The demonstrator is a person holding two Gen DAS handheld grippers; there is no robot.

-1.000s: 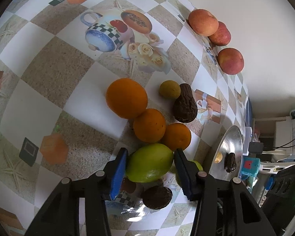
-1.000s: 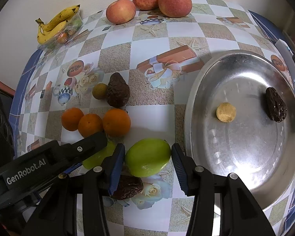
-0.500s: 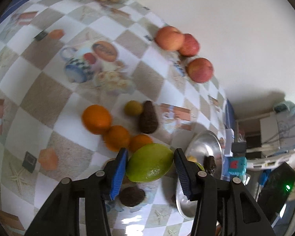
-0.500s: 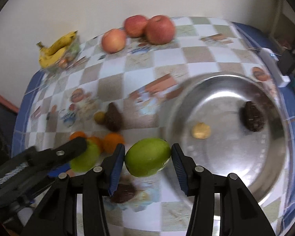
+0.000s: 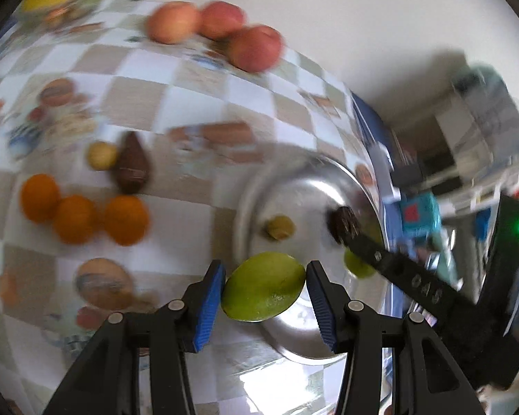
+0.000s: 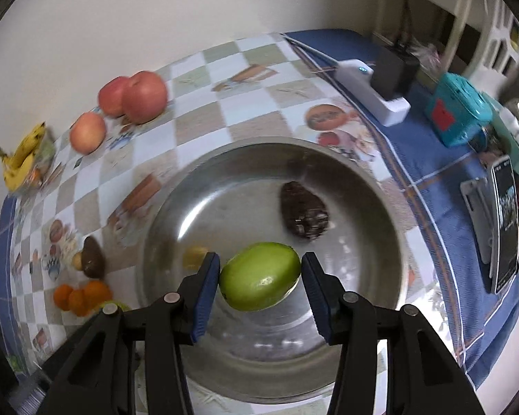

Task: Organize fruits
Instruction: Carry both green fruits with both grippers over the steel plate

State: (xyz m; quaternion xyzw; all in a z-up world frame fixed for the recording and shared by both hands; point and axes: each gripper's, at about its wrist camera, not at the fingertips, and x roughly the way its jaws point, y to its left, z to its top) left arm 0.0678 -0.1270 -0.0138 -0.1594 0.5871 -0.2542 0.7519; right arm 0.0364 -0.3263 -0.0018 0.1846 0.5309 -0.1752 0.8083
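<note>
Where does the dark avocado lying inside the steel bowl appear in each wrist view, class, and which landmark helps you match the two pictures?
Left wrist view: the avocado sits right of centre, near the bowl's far-right rim.
Right wrist view: the avocado lies just above centre, in the bowl's upper right part.
Shared landmark: the three apples by the wall.

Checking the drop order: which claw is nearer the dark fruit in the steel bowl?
Right. The right claw hangs over the bowl beside the dark fruit; the left claw is at the bowl's near rim.
</note>
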